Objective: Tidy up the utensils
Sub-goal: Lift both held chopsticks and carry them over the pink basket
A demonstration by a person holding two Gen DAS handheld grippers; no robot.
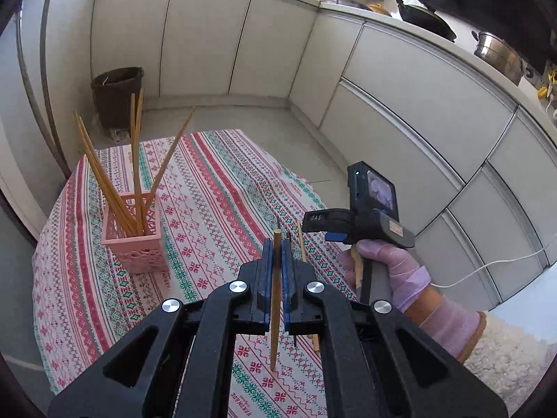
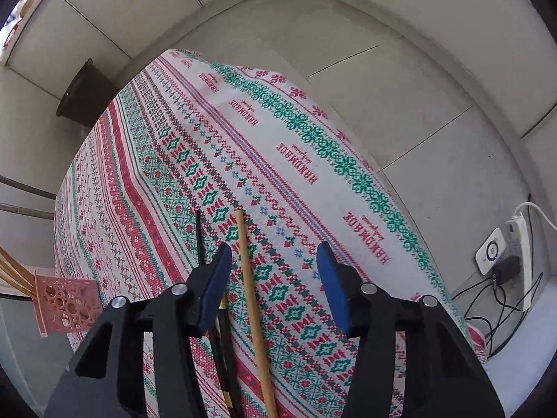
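Note:
My left gripper (image 1: 275,254) is shut on a wooden chopstick (image 1: 275,327), holding it nearly upright above the patterned tablecloth (image 1: 216,188). A pink lattice holder (image 1: 134,235) with several wooden chopsticks (image 1: 104,174) stands to its left; it also shows in the right wrist view (image 2: 66,304). My right gripper (image 2: 275,261) is open over the cloth. A wooden chopstick (image 2: 252,299) and a black chopstick (image 2: 200,240) lie on the cloth between and beside its jaws. The right gripper also shows in the left wrist view (image 1: 323,228), held by a gloved hand (image 1: 393,264).
A dark waste bin (image 1: 116,95) stands on the floor beyond the table. White kitchen cabinets (image 1: 400,97) curve around, with a pan and pot on the counter. A power strip with cables (image 2: 515,257) lies on the floor at right.

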